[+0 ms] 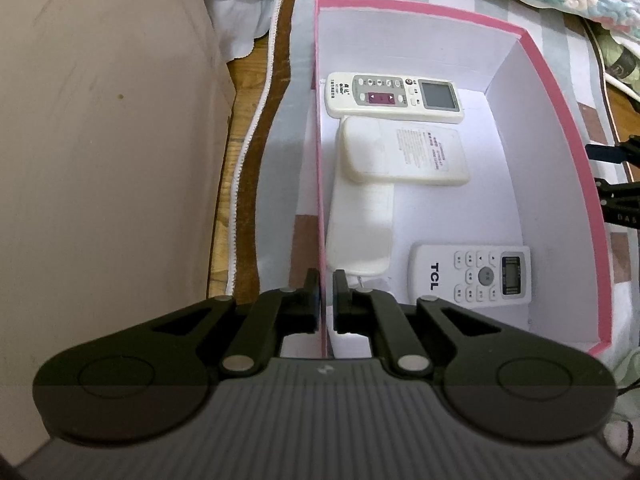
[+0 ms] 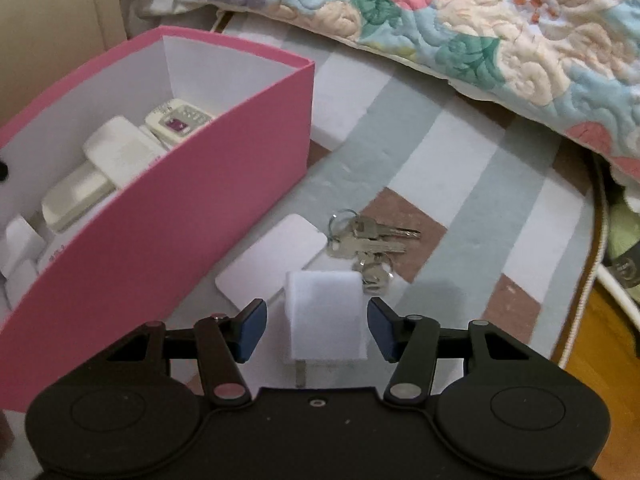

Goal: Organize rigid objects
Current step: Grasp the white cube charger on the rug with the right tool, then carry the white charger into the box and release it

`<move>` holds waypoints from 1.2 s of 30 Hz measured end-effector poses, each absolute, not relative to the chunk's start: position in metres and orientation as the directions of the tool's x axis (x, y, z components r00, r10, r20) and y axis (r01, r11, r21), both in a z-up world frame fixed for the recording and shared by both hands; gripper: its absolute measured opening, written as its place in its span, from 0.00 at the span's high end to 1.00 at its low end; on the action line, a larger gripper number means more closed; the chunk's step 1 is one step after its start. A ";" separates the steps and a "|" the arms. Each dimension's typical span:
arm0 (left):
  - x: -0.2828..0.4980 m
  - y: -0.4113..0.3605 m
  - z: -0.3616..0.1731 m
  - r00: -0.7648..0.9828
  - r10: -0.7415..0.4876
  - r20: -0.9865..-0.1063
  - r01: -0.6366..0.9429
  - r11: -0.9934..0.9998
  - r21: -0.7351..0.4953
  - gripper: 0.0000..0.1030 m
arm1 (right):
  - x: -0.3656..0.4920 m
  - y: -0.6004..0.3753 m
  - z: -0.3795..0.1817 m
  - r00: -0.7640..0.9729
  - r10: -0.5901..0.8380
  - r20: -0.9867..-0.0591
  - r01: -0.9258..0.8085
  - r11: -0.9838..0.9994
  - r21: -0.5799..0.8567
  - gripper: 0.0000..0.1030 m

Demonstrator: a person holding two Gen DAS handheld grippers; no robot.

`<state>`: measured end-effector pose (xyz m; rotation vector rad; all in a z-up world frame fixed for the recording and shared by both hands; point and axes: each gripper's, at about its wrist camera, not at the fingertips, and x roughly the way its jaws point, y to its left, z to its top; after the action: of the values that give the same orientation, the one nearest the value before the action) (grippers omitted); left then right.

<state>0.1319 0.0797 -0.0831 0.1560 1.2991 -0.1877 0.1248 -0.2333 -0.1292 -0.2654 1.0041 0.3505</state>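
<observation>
Left gripper (image 1: pixel 326 300) clenched on the pink box (image 1: pixel 320 184) wall; right gripper (image 2: pixel 316 330) released around the white charger (image 2: pixel 326 316) (beside box), which likely needs grasping next.

My left claw (image 1: pixel 326 300) is matte black, with two round housings behind its linkage arms, silver rivets at the pivots, and a ribbed grey plate between them. My right claw (image 2: pixel 316 330) is black too, with blue pads (image 2: pixel 251 330) inside the fingertips.

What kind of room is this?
Probably a bedroom: a flowery quilt lies bunched along a striped sheet, and a pink box of remotes sits on it.
</observation>
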 end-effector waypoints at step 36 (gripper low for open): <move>0.130 0.070 -0.088 0.279 0.024 -0.960 0.231 0.969 0.092 0.97 | 0.093 -0.158 -0.014 0.542 0.525 -0.656 -0.475 0.835 0.277 0.47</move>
<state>0.1300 0.0700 -0.0877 0.2305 1.2837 -0.1404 0.0930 -0.1575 -0.0144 0.0685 0.8023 0.5945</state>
